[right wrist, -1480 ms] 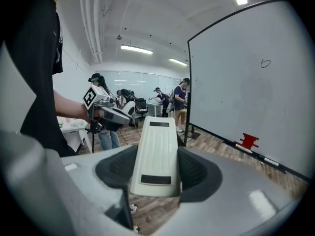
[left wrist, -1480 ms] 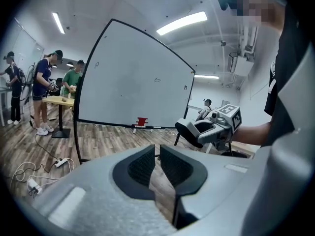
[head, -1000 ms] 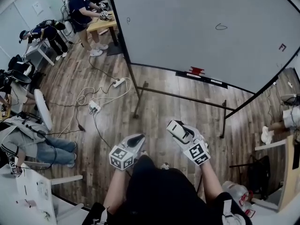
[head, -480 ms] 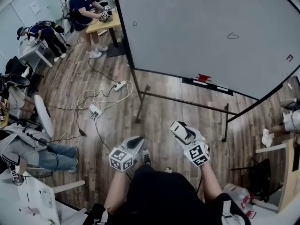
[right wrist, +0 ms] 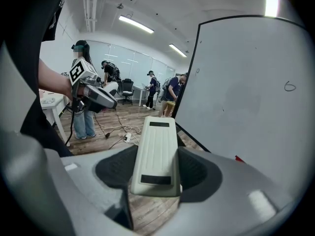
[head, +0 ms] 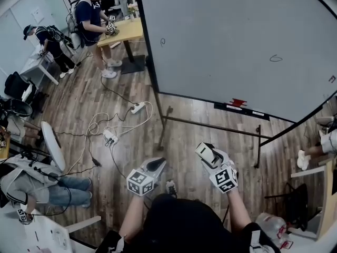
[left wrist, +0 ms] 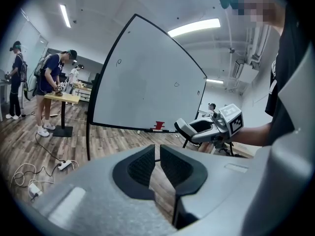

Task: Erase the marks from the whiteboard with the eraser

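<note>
Gripped the pale eraser (right wrist: 156, 151) tight between the two jaws of the right gripper (head: 206, 153), low in the middle of the head view and well away from the whiteboard (head: 237, 41) at the top. Held the left gripper (left wrist: 157, 163) just to the left of it over the wooden floor (head: 184, 125), jaws almost together with only a thin slit and nothing inside. Saw a small loop mark (head: 276, 58) at the right of the board, a tiny mark (head: 162, 41) near its left edge, and a red thing (head: 238, 103) on the ledge below.
</note>
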Demonstrator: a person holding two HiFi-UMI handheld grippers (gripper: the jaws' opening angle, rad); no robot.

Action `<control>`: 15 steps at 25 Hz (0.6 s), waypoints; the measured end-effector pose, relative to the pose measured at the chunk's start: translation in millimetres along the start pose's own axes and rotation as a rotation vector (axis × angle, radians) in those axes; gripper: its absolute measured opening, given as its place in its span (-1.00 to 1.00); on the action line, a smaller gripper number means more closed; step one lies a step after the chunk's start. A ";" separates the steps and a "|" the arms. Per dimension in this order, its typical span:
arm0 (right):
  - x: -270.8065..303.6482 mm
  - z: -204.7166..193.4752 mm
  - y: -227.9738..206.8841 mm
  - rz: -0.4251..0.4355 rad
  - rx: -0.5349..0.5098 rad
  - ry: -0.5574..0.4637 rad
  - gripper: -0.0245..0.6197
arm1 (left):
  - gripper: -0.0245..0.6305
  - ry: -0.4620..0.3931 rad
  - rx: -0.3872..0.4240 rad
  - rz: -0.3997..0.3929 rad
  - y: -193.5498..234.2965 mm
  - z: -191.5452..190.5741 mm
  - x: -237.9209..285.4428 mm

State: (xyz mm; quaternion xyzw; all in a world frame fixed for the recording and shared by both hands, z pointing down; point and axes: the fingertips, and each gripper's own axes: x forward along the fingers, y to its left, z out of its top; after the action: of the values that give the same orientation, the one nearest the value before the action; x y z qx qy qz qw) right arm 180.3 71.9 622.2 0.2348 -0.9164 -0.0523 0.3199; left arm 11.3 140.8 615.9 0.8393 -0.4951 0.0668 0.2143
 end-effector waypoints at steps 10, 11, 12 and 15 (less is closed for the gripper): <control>49.9 36.3 -9.2 -0.069 0.016 0.018 -0.12 | -0.80 0.025 0.015 -0.037 67.0 15.9 -8.8; 53.8 39.3 -10.2 -0.071 0.017 0.011 -0.12 | -0.80 0.027 0.019 -0.037 71.8 17.7 -8.2; 57.4 41.1 -11.0 -0.073 0.018 0.006 -0.12 | -0.80 0.027 0.023 -0.035 75.8 19.3 -7.8; 66.7 42.3 -12.9 -0.066 0.015 0.006 -0.12 | -0.80 0.025 0.027 -0.023 85.7 23.2 -7.2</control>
State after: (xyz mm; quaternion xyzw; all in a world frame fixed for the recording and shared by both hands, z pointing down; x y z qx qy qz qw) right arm 113.9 27.3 623.1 0.2677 -0.9075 -0.0552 0.3189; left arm -68.3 100.9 617.9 0.8470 -0.4816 0.0813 0.2101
